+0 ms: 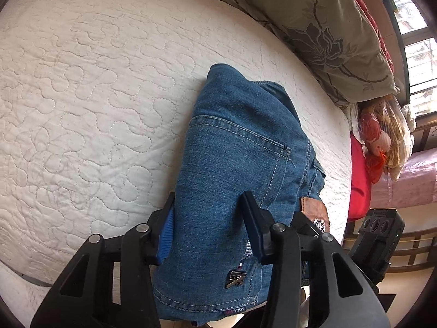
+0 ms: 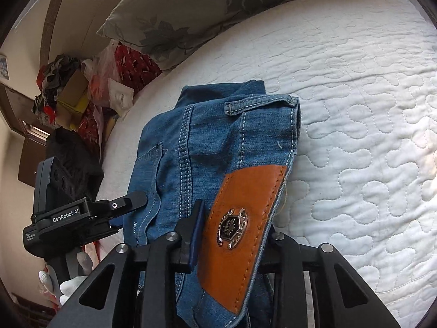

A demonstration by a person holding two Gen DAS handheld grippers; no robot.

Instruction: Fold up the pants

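Two hand-held grippers, both closed on denim. Left hand-held gripper [image 1: 209, 228] clamped across the near end of the folded pants [image 1: 240, 158], blue pad on one side, black finger on the other, cloth bulging between. Right hand-held gripper [image 2: 232, 235] pinching the waistband end by the leather patch [image 2: 240, 227]; only its left finger plainly seen, the other buried under cloth.

Outward from there: pants [image 2: 207, 147] lying as a compact bundle on the white quilted bed [image 1: 95, 95], several layers thick, running from 6 o'clock up toward 12 o'clock in the left wrist view, back pocket uppermost. Floral pillow [image 1: 327, 32] at 1 o'clock, well apart from the bundle.

Judged mostly done: legs seemingly already doubled over, bundle short and narrow. Left, probably: one last fold, or a squaring and setting down of the near end.

Hard to make out: near edge of the bundle cut off at 6 o'clock behind both mechanisms; number of layers unclear; leg hems nowhere visible; whether the held end rests on the bed or hangs just over its edge, impossible to tell.
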